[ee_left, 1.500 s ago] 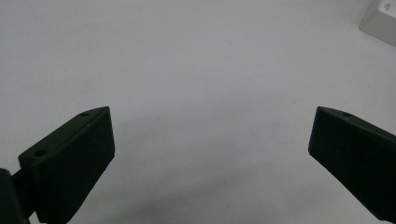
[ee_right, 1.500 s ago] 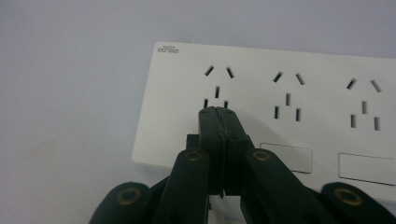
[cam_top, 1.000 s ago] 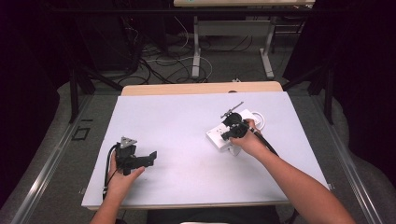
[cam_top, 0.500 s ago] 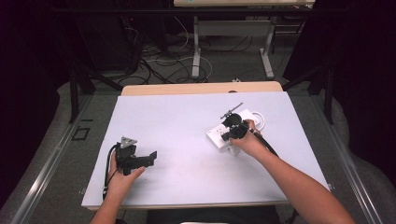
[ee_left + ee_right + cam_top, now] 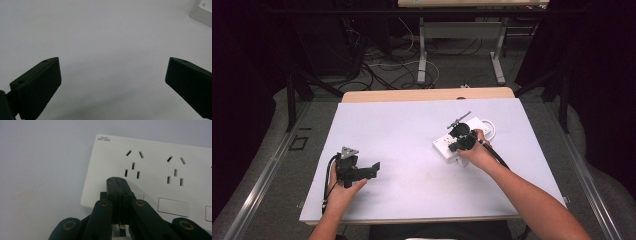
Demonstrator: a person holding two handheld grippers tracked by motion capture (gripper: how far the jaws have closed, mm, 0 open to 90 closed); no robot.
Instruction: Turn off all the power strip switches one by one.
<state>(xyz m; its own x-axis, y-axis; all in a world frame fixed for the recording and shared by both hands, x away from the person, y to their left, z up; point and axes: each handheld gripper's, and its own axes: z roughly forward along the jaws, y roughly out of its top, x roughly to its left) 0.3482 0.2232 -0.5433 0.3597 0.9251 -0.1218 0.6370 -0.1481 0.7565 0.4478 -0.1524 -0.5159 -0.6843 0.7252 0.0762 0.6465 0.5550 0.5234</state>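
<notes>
Resting low at the left of the pale grey worktop (image 5: 412, 150), your left tool (image 5: 373, 170) was spread wide over bare surface. Your right tool (image 5: 117, 182), jaws pressed together on nothing, hovered at the white rigid plastic power strip (image 5: 155, 170) right of centre, by its switch. It looked light, hard and slick; grip its long edges.

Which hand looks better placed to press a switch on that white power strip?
Right. The right gripper, jaws shut, is already over the power strip by a switch; the left gripper sits open, far off.
</notes>
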